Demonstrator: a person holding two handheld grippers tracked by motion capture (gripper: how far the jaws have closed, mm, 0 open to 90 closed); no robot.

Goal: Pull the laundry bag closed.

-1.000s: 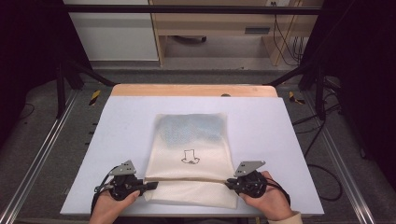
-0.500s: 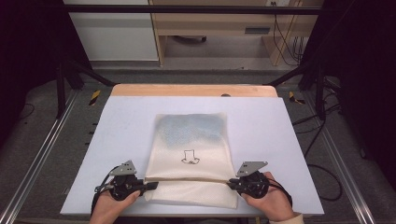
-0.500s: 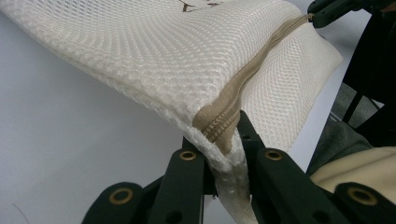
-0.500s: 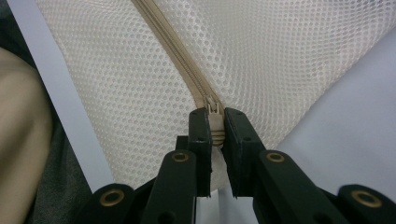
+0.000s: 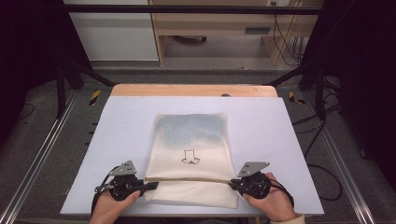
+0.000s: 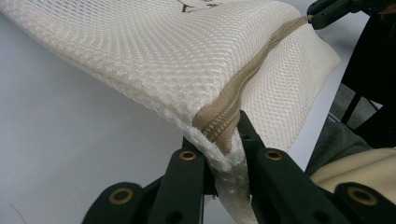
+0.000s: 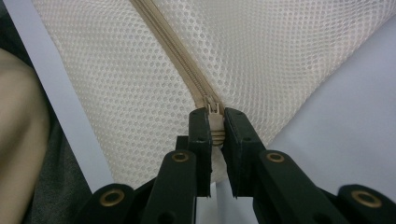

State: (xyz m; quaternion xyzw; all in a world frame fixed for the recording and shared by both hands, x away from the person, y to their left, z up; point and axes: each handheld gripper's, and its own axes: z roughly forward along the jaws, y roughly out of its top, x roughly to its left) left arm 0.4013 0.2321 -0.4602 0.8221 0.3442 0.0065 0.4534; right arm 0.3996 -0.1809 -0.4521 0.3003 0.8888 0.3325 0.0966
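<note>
A cream mesh bag [image 5: 190, 156] lies flat in the middle of the white table [image 5: 116, 121], with a small black drawing on it and a tan zipper [image 5: 189, 179] running across near its front edge. My left gripper [image 5: 150, 185] is shut on the bag's left edge at the zipper's end; its own view has the mesh bag [image 6: 154, 60] and the zipper tape [image 6: 219, 126] pinched between the jaws. My right gripper [image 5: 232, 183] is shut on the zipper pull [image 7: 214, 112] at the right end of the zipper [image 7: 177, 56].
A wooden strip [image 5: 194, 90] borders the table's far edge. Metal rails [image 5: 42, 154] run along both sides of the table. Cables [image 5: 322, 135] trail on the floor at the right. A person's hands [image 5: 275, 205] hold both grippers at the front edge.
</note>
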